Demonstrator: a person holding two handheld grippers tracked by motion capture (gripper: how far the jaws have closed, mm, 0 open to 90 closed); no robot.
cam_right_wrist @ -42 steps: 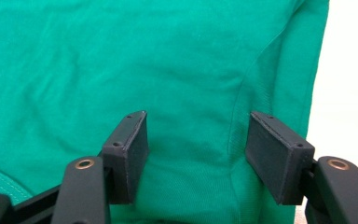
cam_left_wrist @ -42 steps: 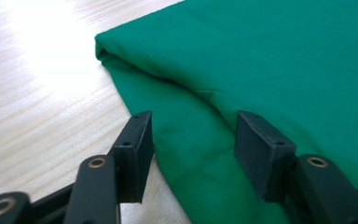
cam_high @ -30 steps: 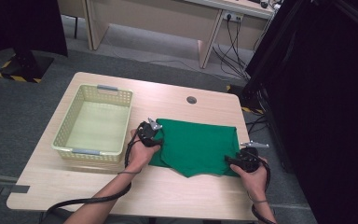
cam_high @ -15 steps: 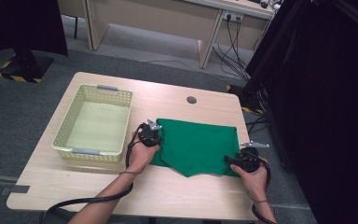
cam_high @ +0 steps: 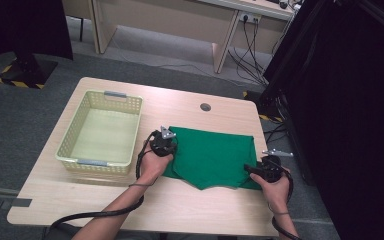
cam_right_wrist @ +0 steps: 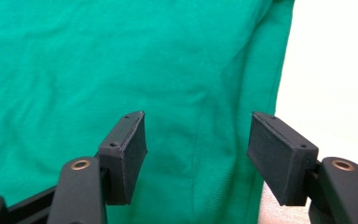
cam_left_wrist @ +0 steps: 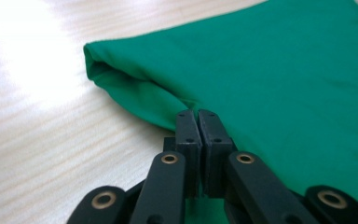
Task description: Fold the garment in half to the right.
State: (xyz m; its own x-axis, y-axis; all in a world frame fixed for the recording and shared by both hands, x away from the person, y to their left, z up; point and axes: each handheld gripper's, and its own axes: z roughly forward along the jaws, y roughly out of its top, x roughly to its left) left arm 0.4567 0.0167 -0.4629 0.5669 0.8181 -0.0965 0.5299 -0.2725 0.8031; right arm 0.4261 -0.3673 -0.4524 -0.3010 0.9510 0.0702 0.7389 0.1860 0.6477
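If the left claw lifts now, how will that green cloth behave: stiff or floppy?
Probably floppy: the green cloth lies flat with soft folds at its edge, so it should drape and hang from the pinch. It looks thin and light. The left claw, jaws just closed on the edge, holds one spot, so the rest may drag along the table.

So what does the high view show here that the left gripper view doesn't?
High view: the yellow basket, the right gripper with jaws open at the green garment's right edge, both forearms, and the floor. Left gripper view: the left gripper, jaws just closed, pinching the cloth beside a rolled fold. Both: the green garment on the wooden table.
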